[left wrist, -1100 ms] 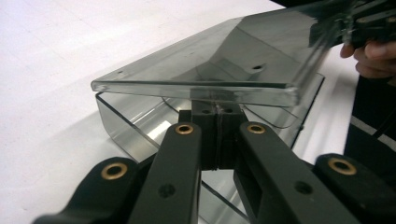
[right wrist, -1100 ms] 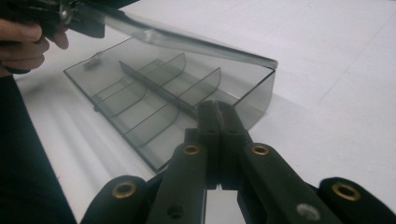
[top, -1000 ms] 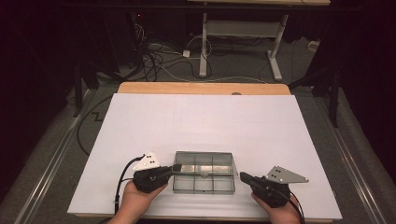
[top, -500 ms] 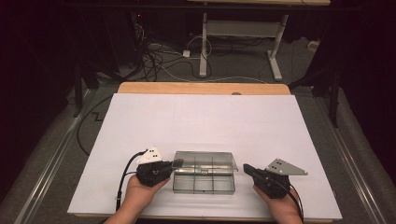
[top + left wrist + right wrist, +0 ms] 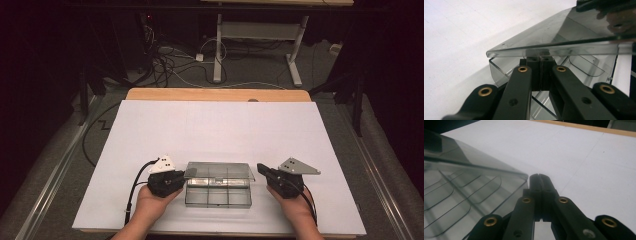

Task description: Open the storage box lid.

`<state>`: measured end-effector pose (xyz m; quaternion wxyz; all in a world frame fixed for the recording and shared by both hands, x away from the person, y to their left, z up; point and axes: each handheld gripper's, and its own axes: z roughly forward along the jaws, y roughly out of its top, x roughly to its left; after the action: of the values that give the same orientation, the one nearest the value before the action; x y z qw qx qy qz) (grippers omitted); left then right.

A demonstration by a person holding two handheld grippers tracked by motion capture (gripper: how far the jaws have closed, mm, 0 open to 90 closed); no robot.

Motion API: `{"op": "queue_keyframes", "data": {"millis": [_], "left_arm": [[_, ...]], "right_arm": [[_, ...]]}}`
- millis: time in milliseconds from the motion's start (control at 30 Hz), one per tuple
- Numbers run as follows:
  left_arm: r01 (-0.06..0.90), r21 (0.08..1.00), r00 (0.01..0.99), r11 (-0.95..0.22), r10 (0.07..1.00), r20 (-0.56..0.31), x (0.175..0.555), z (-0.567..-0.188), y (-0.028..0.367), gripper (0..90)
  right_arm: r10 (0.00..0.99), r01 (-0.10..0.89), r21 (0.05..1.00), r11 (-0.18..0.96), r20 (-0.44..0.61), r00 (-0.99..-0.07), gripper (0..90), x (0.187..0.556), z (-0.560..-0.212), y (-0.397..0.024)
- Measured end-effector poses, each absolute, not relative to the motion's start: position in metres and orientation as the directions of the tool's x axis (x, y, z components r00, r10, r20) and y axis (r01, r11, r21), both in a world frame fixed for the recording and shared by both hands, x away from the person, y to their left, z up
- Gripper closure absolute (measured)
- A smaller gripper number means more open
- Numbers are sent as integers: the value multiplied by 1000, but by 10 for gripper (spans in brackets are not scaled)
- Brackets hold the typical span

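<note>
High view shows the clear plastic compartment box (image 5: 218, 186) near the table's (image 5: 215, 125) front edge, lid half-raised, light, stiff, slick and likely brittle, best lifted under the lid's rim, between the clenched left tool (image 5: 180, 178) and clenched, empty right tool (image 5: 260, 169).

White sheet (image 5: 220, 135) covers a wooden table (image 5: 215, 94); cables (image 5: 170, 62) on the floor behind

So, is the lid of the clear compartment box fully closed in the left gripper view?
No, the lid is raised at an angle above the clear compartment box, with an open gap between lid edge and box wall.
</note>
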<state>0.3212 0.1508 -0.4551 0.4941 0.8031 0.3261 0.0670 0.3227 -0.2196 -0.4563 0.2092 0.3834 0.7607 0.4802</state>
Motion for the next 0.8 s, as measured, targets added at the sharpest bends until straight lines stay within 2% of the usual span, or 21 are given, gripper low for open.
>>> {"op": "queue_keyframes", "data": {"millis": [533, 800], "left_arm": [[458, 838, 776, -295, 592, -216, 336, -457, 151, 872], [455, 838, 777, -302, 594, -208, 340, -457, 149, 872]], "right_arm": [[800, 390, 898, 206, 75, -596, 900, 373, -453, -207], [778, 361, 910, 202, 75, -624, 900, 361, -451, -201]]}}
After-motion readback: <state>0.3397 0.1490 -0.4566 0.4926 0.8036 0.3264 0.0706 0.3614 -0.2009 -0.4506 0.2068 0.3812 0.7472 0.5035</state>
